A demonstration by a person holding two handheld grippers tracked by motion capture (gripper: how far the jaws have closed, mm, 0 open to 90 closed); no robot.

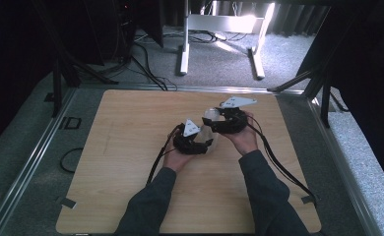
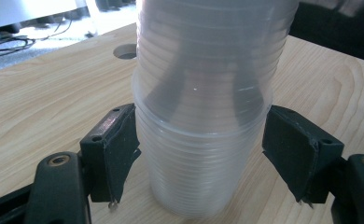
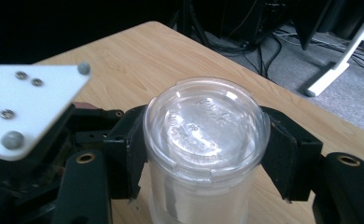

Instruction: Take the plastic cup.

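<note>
- A wooden table is seen from above, with grey floor beyond its far edge and a white stand set on that floor.
- Two forearms in dark sleeves are brought in from the near edge, and a gripper is held in each hand near the middle of the table.
- A clear plastic container is stood upright on the table between the two grippers; its ribbed wall is made up of a wider lower part and a narrower upper part.
- The left gripper is placed low around the container, at the step where the lower part begins. Its near pad is pressed against the wall, and the far pad is set at the wall as well, so the lower part is clamped.
- The right gripper is placed higher, at the clear lid that is seated on top. The lid's rim is met by both black pads, one on each side, so the top is gripped.
- In the right gripper view the left gripper's grey plate is seen just beside the container, lower than the lid.
- A round hole is cut in the table behind the container.
</note>
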